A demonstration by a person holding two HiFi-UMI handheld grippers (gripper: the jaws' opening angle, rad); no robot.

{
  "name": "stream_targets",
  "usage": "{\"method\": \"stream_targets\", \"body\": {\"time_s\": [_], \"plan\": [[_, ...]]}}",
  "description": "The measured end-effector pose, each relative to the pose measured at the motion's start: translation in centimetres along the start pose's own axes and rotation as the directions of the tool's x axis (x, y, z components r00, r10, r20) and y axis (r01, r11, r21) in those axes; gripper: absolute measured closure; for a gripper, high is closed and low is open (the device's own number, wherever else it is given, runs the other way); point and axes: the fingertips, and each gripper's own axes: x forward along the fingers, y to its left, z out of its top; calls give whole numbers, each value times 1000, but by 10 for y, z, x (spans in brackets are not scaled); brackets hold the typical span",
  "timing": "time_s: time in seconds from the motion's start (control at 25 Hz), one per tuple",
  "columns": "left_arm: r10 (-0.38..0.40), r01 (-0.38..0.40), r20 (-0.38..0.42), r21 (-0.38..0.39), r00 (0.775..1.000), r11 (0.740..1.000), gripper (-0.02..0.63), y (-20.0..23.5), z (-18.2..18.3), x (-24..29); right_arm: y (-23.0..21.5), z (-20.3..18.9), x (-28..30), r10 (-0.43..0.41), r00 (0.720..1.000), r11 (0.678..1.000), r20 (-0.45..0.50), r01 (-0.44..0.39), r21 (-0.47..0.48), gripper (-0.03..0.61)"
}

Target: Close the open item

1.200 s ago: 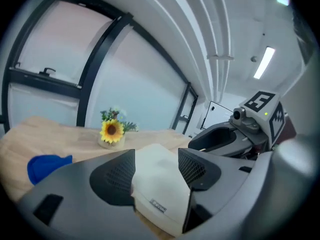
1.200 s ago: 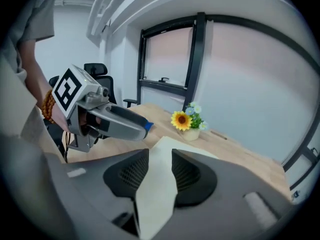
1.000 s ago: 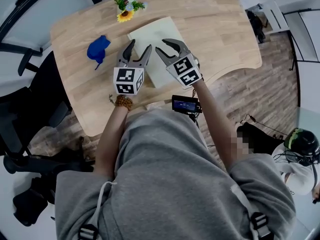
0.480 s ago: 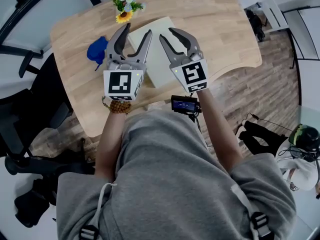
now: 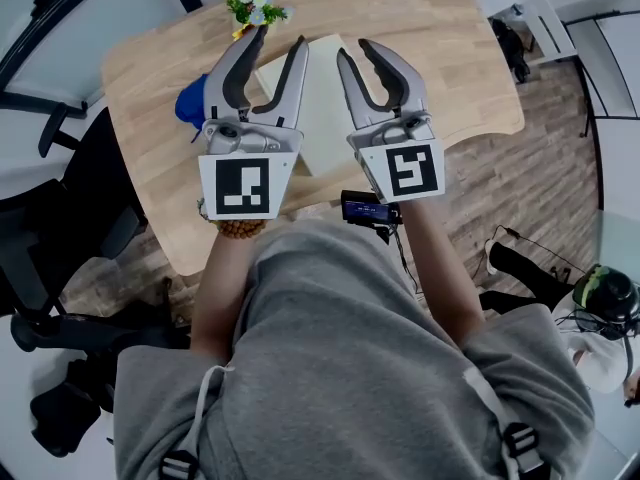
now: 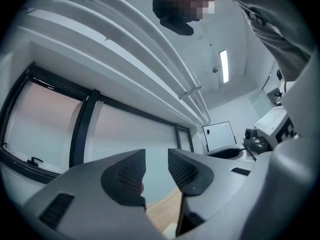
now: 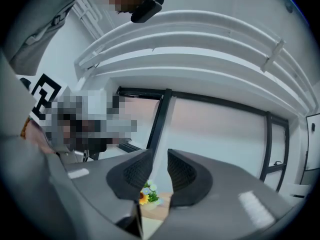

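Well, at the far left a black chair [image 5: 60, 238] stands beside the wooden table [image 5: 150, 168]. On the table's left side lies a blue thing [image 5: 190, 103], partly hidden behind my left gripper [image 5: 279, 36]. That gripper is up in the air above the table. Its jaws have just been closing, but they are not together. A gap shows between the pads [image 6: 125, 176], and nothing is in it. Through the gap I see only a window and a bit of table far off.

At the back of the table, just past the left gripper's tips, sits a small bunch of flowers [image 5: 255, 10].

The thing to close is a pale flat item [image 5: 322, 103]. It lies flat in the middle of the table, down below and between my two grippers. Neither gripper touches it. I cannot tell what kind of thing it is.

My right gripper [image 5: 354, 48] is up in the air too. Its jaws have just been closing as well, with a small gap left and nothing held. A small black device [image 5: 368, 208] sits at the table's near edge below it. To the right is wood floor [image 5: 520, 188].
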Motion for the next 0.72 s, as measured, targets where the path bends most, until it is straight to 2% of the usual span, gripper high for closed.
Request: {"method": "stream_targets", "body": {"time_s": [0.08,0.28,0.4,0.72], "plan": [[11,-11,-18,22,1000,1000,504,-1,-7,-1,-3,-1,-4,-18,1000,1000,-1,18,3,488],[37,-37,-57,4,998,999,586,-1,-29,-4,-12,-23,-11,-71,996,997,-52,71,12,530],[39,-40,-90,-6,995,999,594,-2,-42,-7,-12,-31,-12,-84,993,996,-82,85,9,563],[64,-71,-144,-48,988,996,597,3,-71,-10,-9,-55,-13,-79,987,997,-138,79,-9,566]]}}
